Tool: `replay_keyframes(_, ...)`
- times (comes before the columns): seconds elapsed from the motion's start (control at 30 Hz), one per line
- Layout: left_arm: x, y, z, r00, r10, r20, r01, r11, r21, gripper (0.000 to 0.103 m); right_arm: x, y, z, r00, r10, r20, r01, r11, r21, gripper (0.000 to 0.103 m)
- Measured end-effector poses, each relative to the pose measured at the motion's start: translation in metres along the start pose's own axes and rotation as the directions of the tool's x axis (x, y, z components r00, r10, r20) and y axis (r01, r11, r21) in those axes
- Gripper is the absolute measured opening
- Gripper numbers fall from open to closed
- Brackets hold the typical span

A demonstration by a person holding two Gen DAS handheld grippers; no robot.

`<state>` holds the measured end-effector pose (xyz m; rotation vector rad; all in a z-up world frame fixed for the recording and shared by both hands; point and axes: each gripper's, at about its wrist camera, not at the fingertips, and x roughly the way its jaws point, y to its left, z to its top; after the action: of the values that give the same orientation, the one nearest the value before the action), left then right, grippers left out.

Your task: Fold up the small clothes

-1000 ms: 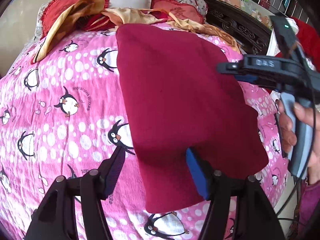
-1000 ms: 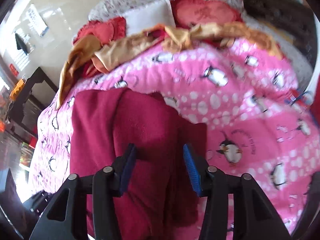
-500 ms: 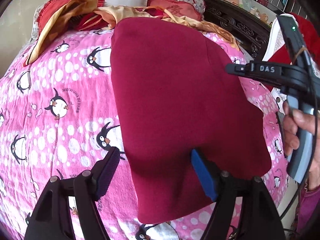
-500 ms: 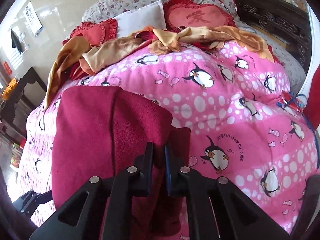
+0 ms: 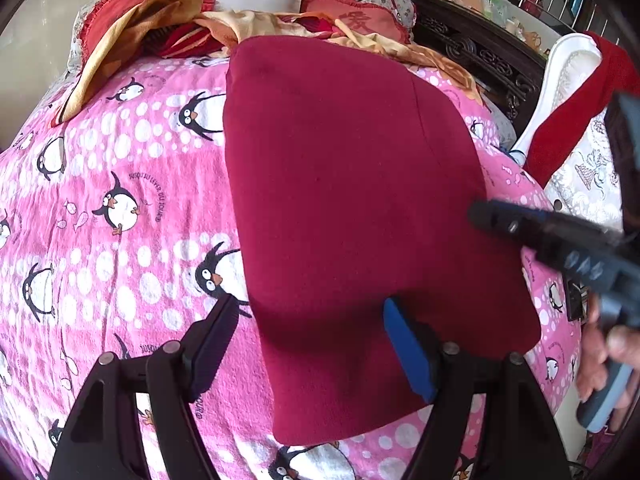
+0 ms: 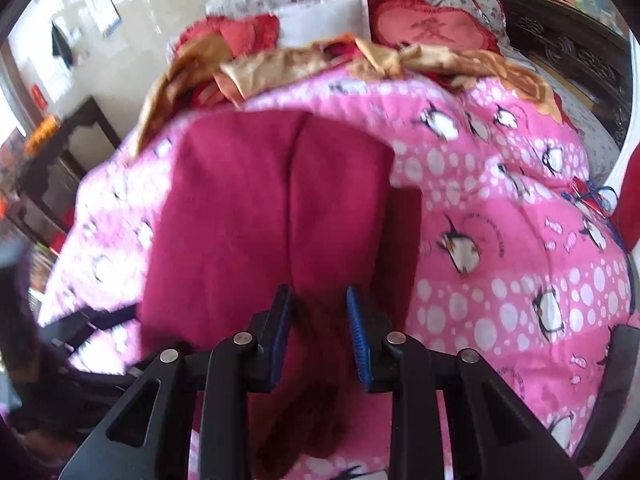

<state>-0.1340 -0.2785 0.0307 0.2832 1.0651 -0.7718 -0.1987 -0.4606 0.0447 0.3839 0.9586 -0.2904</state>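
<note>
A dark red garment lies folded flat on the pink penguin blanket. My left gripper is open, its jaws straddling the garment's near left edge, just above it. My right gripper is partly open over the garment's near edge, with cloth between the jaws but not pinched. The right gripper also shows in the left wrist view, blurred, at the garment's right side, held by a hand.
Red and floral pillows and an orange cloth lie at the bed's head. A dark carved wooden frame runs along the right. A white and red item stands beside the bed. A dark cabinet stands at left.
My right gripper was shut on the garment's edge half a second ago and has now opened partway and shifted. My left gripper stayed open and moved slightly forward over the garment.
</note>
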Motion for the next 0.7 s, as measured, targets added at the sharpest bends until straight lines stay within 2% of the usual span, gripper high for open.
replay_keyframes(0.1,0.001,-0.001,-0.001,1.000,0.004,-0.003,-0.004,1.000,0.003,0.080,0.010,-0.008,-0.011,1.000,-0.005,-0.005,0.005,1.000,0.002,0.011)
replay_keyframes(0.37,0.002,-0.002,0.000,1.000,0.008,0.004,-0.008,1.000,-0.008,0.082,-0.018,-0.004,-0.012,0.998,0.033,0.048,-0.035,0.998,0.048,0.012)
replay_keyframes(0.5,0.005,-0.002,0.000,1.000,0.006,-0.003,-0.006,1.000,-0.007,0.082,0.002,0.000,-0.025,1.000,-0.022,-0.009,0.022,1.000,0.006,0.014)
replay_keyframes(0.63,0.003,0.000,0.001,1.000,-0.005,-0.003,0.005,1.000,-0.011,0.082,0.003,-0.013,-0.028,0.999,0.042,0.005,-0.042,0.996,0.073,0.016)
replay_keyframes(0.7,0.000,0.006,0.004,1.000,-0.023,0.006,0.023,0.999,-0.024,0.082,-0.002,-0.018,-0.027,0.997,0.069,0.022,-0.071,0.993,0.093,0.021)
